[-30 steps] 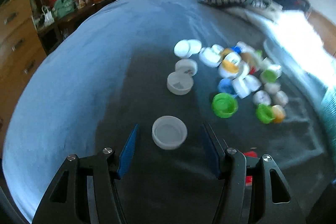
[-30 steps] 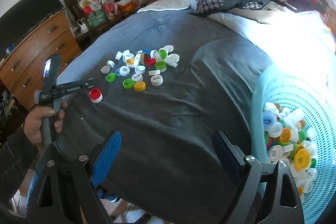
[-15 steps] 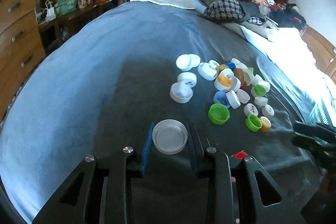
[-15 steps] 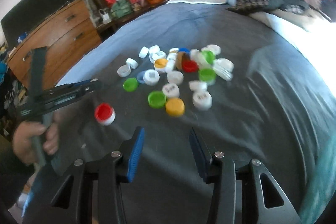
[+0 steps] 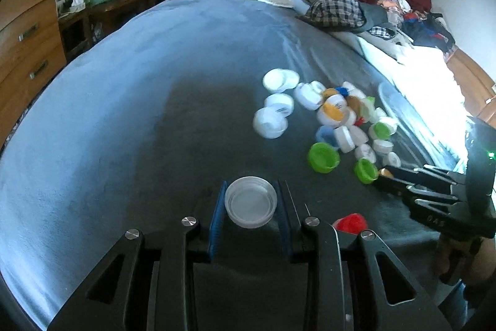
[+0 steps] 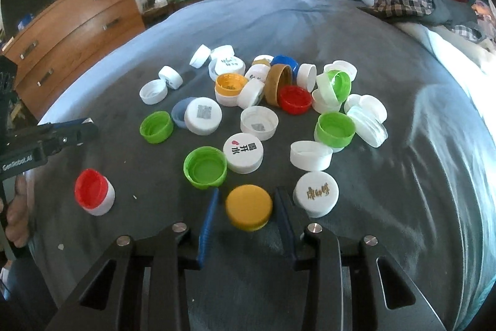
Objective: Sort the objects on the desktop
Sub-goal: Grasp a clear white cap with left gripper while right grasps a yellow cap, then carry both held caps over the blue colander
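Caps of many colours lie in a loose heap on the grey bed cover [image 5: 130, 120], and the sorting is at the picking step, with both hands busy at once.

From the left wrist, the left claw [image 5: 250, 207] is closed on a clear shallow lid [image 5: 250, 201]; the blue pads [image 5: 217, 213] press it from both sides, at the near edge of the cover and apart from the heap. A red cap [image 5: 350, 221] sits just beside it on the right. I judge this lid is ready to be lifted and carried to wherever the sorted pieces go; no container shows in this view.

From the right wrist, the right claw [image 6: 246, 211] has just been closing, and the yellow cap [image 6: 249, 207] is between its jaws, which look tight against its sides. A white cap with gold letters [image 6: 316, 194] lies near on the right and a green cap [image 6: 205, 166] just beyond the left jaw, so I think the lift should go straight up, not to drag these neighbours.
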`<state>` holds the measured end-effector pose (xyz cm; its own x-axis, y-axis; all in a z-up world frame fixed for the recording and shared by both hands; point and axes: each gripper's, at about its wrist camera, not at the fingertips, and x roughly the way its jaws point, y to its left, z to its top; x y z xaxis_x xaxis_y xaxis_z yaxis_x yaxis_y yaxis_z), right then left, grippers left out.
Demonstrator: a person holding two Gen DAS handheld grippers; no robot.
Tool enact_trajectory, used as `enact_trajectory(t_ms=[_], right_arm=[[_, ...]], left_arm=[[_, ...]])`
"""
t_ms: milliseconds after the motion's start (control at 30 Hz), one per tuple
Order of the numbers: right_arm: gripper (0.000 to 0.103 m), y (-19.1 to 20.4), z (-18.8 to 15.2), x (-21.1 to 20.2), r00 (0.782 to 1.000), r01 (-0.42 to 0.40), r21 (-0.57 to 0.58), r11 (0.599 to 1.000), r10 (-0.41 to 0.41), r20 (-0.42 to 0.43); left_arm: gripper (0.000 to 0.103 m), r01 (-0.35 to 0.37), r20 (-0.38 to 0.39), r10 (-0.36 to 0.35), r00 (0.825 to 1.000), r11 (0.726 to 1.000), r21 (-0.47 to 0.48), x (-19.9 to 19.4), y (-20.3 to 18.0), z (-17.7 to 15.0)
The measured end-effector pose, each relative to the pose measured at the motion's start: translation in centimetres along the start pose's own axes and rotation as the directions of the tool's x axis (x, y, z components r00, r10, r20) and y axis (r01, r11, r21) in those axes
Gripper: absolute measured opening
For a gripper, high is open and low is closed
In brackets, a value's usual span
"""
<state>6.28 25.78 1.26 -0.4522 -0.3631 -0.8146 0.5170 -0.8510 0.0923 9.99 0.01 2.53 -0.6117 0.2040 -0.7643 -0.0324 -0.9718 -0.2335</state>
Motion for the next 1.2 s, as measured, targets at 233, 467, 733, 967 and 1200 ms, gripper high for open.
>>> enact_trajectory(t_ms=[233, 467, 733, 967, 1200], right_arm=[[0.032, 0.1, -0.7, -8.4, 0.995, 0.032, 0.074, 0.997, -0.039, 0.095], [0.032, -2.1, -1.9, -19.5, 0.966, 0.107, 0.156, 0.982, -0.140, 0.217], [0.032, -7.6, -5.2, -29.0, 0.920, 0.231, 0.264, 0.936, -0.298, 0.253], [0.032, -13.7, -8.5, -35.0, 0.881, 0.308, 0.378, 0.873, -0.411, 0.232], [0.032, -18.0, -11.4, -38.5, 0.870, 0.342, 0.448, 0.826, -0.459, 0.182]], left_arm=[[0.026, 0.066, 0.071, -0.072, 0.995, 0.995, 0.081, -4.8, -4.8, 1.2], [0.026, 0.136, 0.115, -0.159, 0.981, 0.973, 0.184, -8.6, -12.5, 2.0], [0.026, 0.232, 0.100, -0.270, 0.958, 0.929, 0.288, -10.2, -22.6, 3.4], [0.026, 0.314, 0.045, -0.363, 0.931, 0.856, 0.410, -10.5, -34.0, 4.6], [0.026, 0.369, -0.046, -0.398, 0.916, 0.792, 0.487, -10.4, -42.8, 4.4]])
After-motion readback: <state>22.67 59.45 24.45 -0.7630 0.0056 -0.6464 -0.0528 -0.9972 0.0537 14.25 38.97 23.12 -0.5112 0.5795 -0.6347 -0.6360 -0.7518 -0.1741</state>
